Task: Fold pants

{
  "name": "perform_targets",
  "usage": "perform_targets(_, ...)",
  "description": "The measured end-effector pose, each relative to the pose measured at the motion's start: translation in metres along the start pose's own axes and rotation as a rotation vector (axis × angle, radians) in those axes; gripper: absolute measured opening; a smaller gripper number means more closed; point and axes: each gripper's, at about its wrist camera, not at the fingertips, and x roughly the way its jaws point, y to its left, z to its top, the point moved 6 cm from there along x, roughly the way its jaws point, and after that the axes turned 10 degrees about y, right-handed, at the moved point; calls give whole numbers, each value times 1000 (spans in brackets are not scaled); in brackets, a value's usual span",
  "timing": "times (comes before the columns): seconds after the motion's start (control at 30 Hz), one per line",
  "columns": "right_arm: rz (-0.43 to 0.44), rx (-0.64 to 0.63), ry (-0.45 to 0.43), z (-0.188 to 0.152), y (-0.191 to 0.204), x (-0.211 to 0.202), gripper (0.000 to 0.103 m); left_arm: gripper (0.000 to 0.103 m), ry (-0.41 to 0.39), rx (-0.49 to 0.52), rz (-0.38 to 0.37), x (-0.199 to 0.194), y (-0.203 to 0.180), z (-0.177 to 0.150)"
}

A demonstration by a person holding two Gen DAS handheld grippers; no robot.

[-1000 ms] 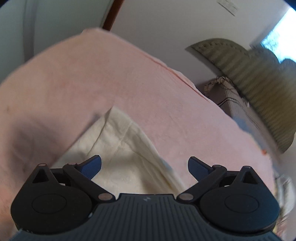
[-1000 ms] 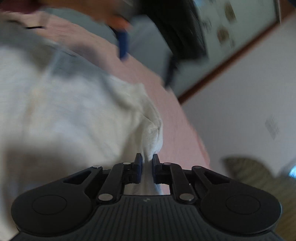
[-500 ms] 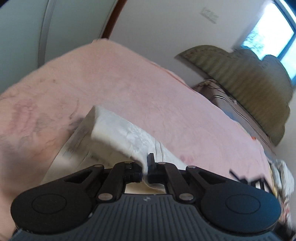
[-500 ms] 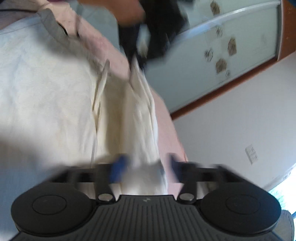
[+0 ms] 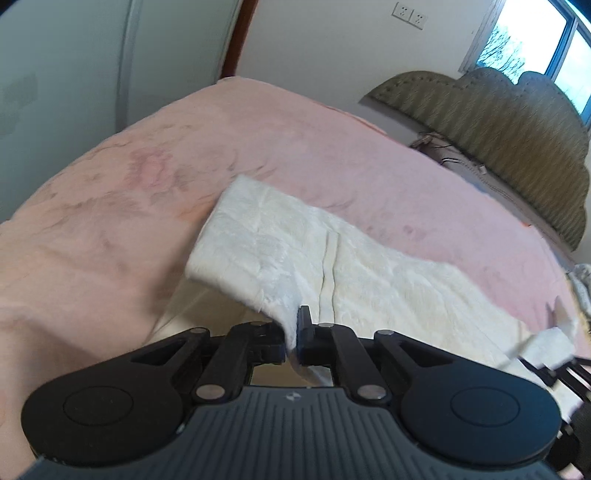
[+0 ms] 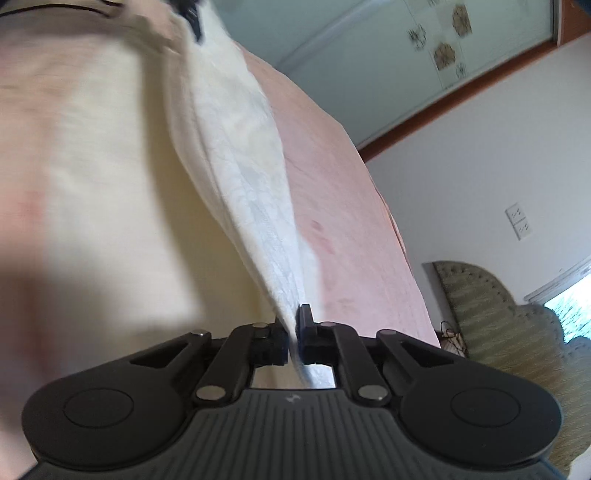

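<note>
Cream-white pants (image 5: 295, 243) lie on a pink bed cover (image 5: 129, 206), partly folded over, with one end lifted. My left gripper (image 5: 294, 332) is shut on the near edge of the cloth, which hangs up off the bed. In the right wrist view my right gripper (image 6: 294, 332) is shut on another edge of the pants (image 6: 240, 166), and the fabric runs taut away from its jaws toward a dark blurred shape at the top. At the right edge of the left wrist view, black linkages of the other gripper (image 5: 554, 365) show beside a bunched corner of cloth.
A padded olive headboard (image 5: 498, 122) stands at the bed's far right under a window (image 5: 535, 40). A pale wardrobe door (image 5: 74, 74) is to the left, with wall sockets (image 5: 408, 16) above. The pink cover (image 6: 343, 229) extends beyond the pants on all sides.
The left gripper went from open to shut on the pants' edge and pulled it across. The right gripper opened briefly and shut again on the cloth. Both hands shifted sideways.
</note>
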Motion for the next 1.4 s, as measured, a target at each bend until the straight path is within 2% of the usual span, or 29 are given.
perform_targets(0.13, 16, 3, 15, -7, 40, -19, 4, 9, 48, -2, 43, 12, 12, -13)
perform_targets(0.3, 26, 82, 30, -4, 50, -19, 5, 15, -51, 97, 147, -1, 4, -18)
perform_targets(0.33, 30, 93, 22, -8, 57, -26, 5, 20, -58, 122, 178, 0, 2, -19)
perform_targets(0.43, 54, 131, 34, -14, 63, -19, 5, 22, -30, 134, 228, 6, -2, -21)
perform_targets(0.5, 12, 138, 21, -15, 67, -17, 6, 33, -38, 161, 262, 2, -7, -21)
perform_targets(0.53, 0, 145, 29, -15, 67, -18, 7, 45, -47, 176, 299, -1, -11, -20)
perform_targets(0.57, -9, 153, 41, -17, 67, -21, 10, 51, -59, 187, 339, -6, -11, -19)
perform_targets(0.63, 7, 183, 63, -22, 61, -31, 16, 54, -82, 198, 399, -17, -8, -16)
perform_targets(0.7, 67, 260, 47, -32, 47, -49, 32, 59, -98, 169, 427, -28, -1, -14)
perform_targets(0.77, 143, 384, 12, -50, 27, -66, 44, 59, -124, 132, 468, -39, 5, -8)
perform_targets(0.87, 133, 654, 15, -94, -10, -76, 48, 59, -176, 150, 509, -50, -9, -1)
perform_targets(0.97, 52, 964, 153, -156, -37, -65, 55, 62, -218, 253, 470, -52, -50, -1)
perform_targets(1.07, 65, 1164, 320, -210, -35, -56, 55, 64, -218, 374, 369, -43, -97, -9)
perform_targets(1.17, 85, 1248, 286, -232, -30, -79, 58, 65, -209, 491, 251, -34, -147, -24)
perform_targets(1.27, -39, 1274, 274, -244, -43, -98, 58, 67, -179, 577, 119, -25, -194, -38)
perform_targets(1.33, -87, 1339, 286, -263, -56, -102, 60, 67, -158, 638, 51, -19, -222, -49)
perform_targets(1.4, -81, 1414, 309, -290, -62, -97, 78, 67, -146, 696, -3, -15, -245, -64)
